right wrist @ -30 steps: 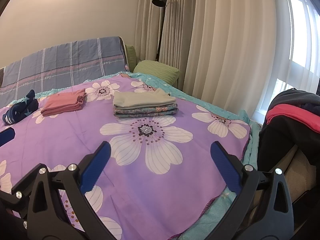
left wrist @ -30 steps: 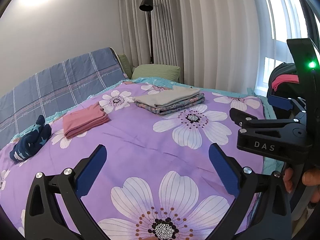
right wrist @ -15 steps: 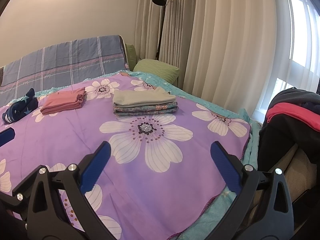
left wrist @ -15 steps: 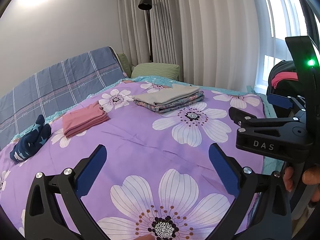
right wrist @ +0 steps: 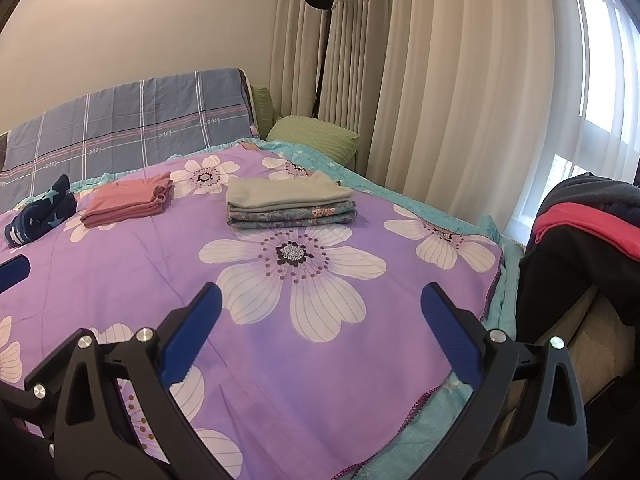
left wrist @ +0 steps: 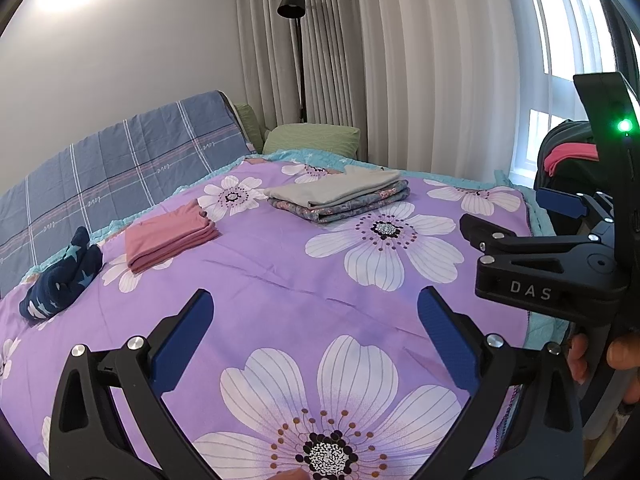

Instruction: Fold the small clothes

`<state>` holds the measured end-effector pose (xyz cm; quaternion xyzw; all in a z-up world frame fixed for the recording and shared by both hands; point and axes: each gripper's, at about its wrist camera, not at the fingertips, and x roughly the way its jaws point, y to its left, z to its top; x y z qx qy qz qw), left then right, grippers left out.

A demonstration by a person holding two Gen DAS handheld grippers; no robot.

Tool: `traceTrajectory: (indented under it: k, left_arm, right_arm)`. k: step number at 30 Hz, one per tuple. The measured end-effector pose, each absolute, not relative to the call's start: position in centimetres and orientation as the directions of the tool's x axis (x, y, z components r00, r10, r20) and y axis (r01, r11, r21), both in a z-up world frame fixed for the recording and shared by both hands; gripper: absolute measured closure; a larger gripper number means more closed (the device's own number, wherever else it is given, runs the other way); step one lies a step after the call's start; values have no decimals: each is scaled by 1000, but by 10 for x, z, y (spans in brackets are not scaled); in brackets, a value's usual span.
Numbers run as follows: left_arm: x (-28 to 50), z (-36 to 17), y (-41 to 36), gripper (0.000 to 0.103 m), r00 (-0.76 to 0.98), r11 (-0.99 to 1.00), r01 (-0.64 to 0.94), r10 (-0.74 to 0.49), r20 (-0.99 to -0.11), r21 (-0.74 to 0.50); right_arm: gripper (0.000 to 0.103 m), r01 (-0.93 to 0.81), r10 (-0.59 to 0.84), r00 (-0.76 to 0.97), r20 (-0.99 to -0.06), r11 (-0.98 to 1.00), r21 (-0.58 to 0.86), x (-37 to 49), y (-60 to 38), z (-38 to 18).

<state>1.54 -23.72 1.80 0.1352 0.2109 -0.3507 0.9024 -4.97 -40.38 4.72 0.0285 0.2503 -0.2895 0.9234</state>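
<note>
Left gripper (left wrist: 314, 314) gaped apart, empty, low centre | right gripper (right wrist: 320, 308) likewise spread wide, nothing held | bare purple bedspread (right wrist: 120, 264) between, likely kept free for folding | folded grey stack (right wrist: 288, 202), pink stack (right wrist: 126, 204), navy roll (right wrist: 40, 214) parked upper left | unfolded clothes heap (right wrist: 580, 240) off bed's right edge.
</note>
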Motion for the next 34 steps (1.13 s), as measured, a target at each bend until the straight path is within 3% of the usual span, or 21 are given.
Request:
traceTrajectory:
  k: [34]
  left_arm:
    - [16,13,-233,1,657,714,694,-575,-487,95]
  right_arm:
    - [2,539,-512,708,-486,837,-96,-47,-401,43]
